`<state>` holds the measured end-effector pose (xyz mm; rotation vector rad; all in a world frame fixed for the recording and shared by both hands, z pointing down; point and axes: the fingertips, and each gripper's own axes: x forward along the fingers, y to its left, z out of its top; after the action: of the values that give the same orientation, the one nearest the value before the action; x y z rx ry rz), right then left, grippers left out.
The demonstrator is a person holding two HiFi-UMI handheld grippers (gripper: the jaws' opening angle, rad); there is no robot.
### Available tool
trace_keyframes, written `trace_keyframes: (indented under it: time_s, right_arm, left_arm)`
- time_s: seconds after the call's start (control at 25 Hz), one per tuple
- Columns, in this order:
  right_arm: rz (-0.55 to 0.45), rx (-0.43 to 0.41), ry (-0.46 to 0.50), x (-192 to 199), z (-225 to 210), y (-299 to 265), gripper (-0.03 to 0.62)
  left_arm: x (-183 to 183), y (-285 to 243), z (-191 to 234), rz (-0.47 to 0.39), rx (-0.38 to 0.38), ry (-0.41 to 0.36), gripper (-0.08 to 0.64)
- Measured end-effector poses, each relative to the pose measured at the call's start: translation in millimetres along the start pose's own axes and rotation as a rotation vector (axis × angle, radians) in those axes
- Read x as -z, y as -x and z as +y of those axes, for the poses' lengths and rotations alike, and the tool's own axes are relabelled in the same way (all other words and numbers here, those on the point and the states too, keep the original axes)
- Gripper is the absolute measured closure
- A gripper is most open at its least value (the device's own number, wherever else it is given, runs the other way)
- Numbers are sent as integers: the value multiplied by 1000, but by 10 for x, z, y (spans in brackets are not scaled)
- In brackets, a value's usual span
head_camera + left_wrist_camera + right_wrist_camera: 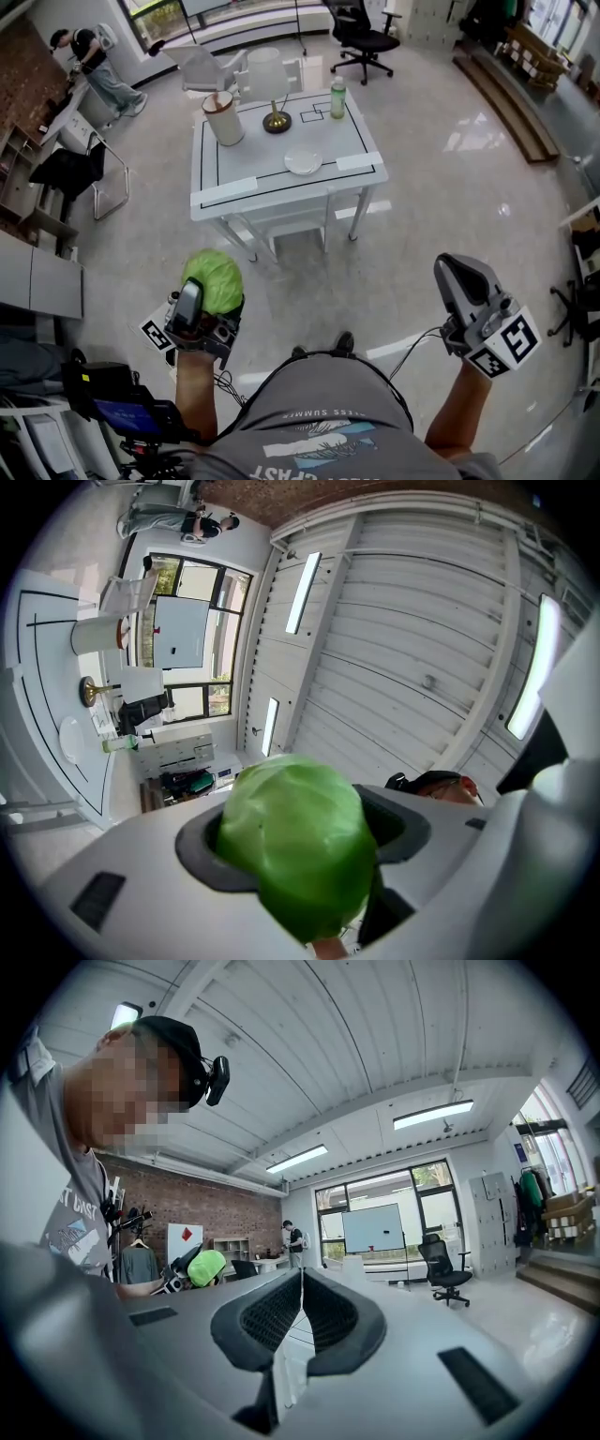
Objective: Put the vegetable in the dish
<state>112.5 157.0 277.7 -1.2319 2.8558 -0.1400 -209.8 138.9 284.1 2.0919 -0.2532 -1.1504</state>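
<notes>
**A:** What do we find in the jaws of our left gripper (208,302)?

**B:** They stand fairly wide and press on either side of a round, pale-green leafy cabbage (300,841). A tan stub shows at its lower end.

**A:** And our right gripper (300,1321)?

**B:** Its dark ribbed jaws meet along a thin line, and we see nothing between them.

**A:** Where is the cabbage in relation to the white rectangular table (253,155)?

**B:** Well short of it. We hold it above the glossy grey floor (422,187) off the table's near side, by the left corner. The right gripper is also off the near side, past the right corner.

**A:** And the dish?

**B:** We see a small, round white dish (303,162) on the table, close to its near edge and about midway along. Behind it on the table stands a white-shaded lamp on a brass foot (267,80). A cream cylindrical container (223,119) stands toward the table's far left and a green bottle (337,97) toward its far right.

**A:** And beyond the table?

**B:** We see a black office chair (366,37) past its far side, and a person (89,56) stands off its far left corner.
</notes>
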Motion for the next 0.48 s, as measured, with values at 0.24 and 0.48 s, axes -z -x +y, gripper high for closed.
trace_keyframes:
  time_s: [0.24,0.48]
  right_arm:
    - [-10,-31,-6,83,-428,-2,583]
    - [-14,-58,-9,22,-715,78,583]
  left_arm:
    - [147,-209,217,-24,2,-13,250]
    - [249,-415,259,-48,-5,-40,250]
